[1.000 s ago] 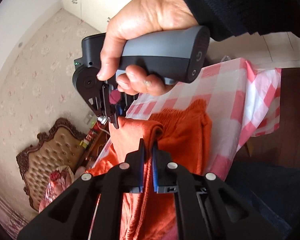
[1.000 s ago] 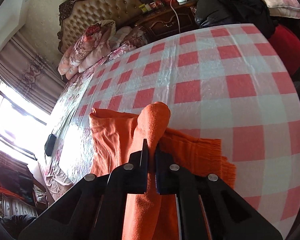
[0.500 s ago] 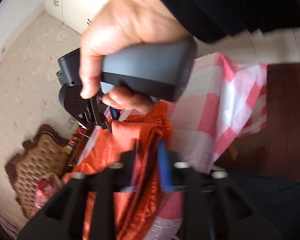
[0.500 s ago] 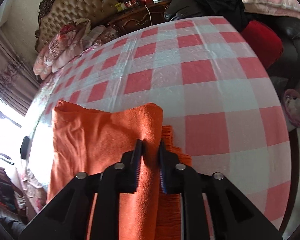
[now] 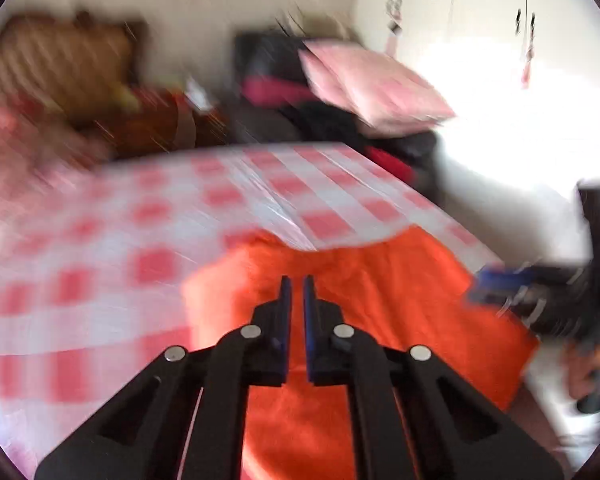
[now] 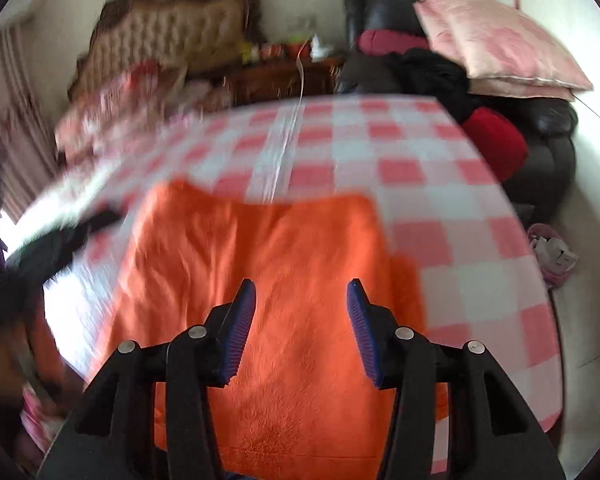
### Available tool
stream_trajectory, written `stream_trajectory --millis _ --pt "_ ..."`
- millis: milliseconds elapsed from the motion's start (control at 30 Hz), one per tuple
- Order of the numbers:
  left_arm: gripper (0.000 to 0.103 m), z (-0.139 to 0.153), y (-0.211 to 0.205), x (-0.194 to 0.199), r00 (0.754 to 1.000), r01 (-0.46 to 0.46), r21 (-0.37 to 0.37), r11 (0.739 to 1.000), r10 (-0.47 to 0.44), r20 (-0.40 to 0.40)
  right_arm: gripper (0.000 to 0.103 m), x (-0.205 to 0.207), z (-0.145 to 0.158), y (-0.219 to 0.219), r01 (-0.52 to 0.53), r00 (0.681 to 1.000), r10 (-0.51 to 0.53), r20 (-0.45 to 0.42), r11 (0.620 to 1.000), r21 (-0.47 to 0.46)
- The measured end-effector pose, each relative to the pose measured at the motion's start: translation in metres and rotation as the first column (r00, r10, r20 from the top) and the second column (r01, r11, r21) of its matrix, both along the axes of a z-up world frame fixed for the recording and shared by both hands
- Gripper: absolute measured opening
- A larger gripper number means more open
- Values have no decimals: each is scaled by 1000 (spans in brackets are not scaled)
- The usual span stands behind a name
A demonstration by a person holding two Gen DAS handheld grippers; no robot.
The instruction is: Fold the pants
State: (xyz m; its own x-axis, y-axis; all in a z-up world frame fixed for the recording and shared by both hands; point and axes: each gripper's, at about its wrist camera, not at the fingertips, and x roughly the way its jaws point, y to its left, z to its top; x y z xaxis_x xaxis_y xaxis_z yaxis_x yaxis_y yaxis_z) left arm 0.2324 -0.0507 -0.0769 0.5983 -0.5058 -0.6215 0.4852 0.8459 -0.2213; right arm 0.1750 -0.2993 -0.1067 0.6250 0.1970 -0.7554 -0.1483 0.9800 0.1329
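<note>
The orange pants (image 6: pixel 268 248) lie flat and folded on the red-and-white checked tablecloth (image 6: pixel 440 200), near its front edge. My right gripper (image 6: pixel 302 292) hovers just over them; its jaws are opening, with the cloth below them and nothing pinched. In the blurred left wrist view the pants (image 5: pixel 380 288) spread under my left gripper (image 5: pixel 296 284), which is shut with nothing held between its pads. The right gripper (image 5: pixel 496 284) shows there at the right edge, over the pants' right side, with a hand (image 5: pixel 588 368) on its handle.
Beyond the table's far right corner stands a dark sofa (image 6: pixel 552 120) piled with a pink pillow (image 6: pixel 496 40), dark clothes and a red cushion (image 6: pixel 496 144). A tufted headboard (image 6: pixel 168 36) and a wooden nightstand (image 6: pixel 284 76) stand behind the table.
Both grippers have let go of the raised orange fold, and the pants now lie flat. The left gripper swung and rolled to face across the table. The right jaws have spread apart.
</note>
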Motion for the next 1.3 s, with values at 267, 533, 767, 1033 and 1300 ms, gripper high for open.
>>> stream_trajectory --millis 267,533,767,1033,1300 --pt "3 -57 30 102 969 -27 -95 995 2 -246 38 7 -35 3 19 998 -24 -57 996 -90" --pt "12 -48 45 101 968 -154 -65 986 137 -208 41 7 -36 7 -1 997 -8 -72 992 -123" --pt "46 5 41 35 985 -161 -82 983 166 49 60 8 4 -4 56 998 -57 -18 998 -22" --pt "45 -35 -7 38 990 -138 108 985 142 -25 69 84 15 9 43 998 -37 42 986 -159" --pt "60 -13 10 22 979 -200 81 976 201 -7 70 109 -24 -9 81 993 -94 -65 981 -175"
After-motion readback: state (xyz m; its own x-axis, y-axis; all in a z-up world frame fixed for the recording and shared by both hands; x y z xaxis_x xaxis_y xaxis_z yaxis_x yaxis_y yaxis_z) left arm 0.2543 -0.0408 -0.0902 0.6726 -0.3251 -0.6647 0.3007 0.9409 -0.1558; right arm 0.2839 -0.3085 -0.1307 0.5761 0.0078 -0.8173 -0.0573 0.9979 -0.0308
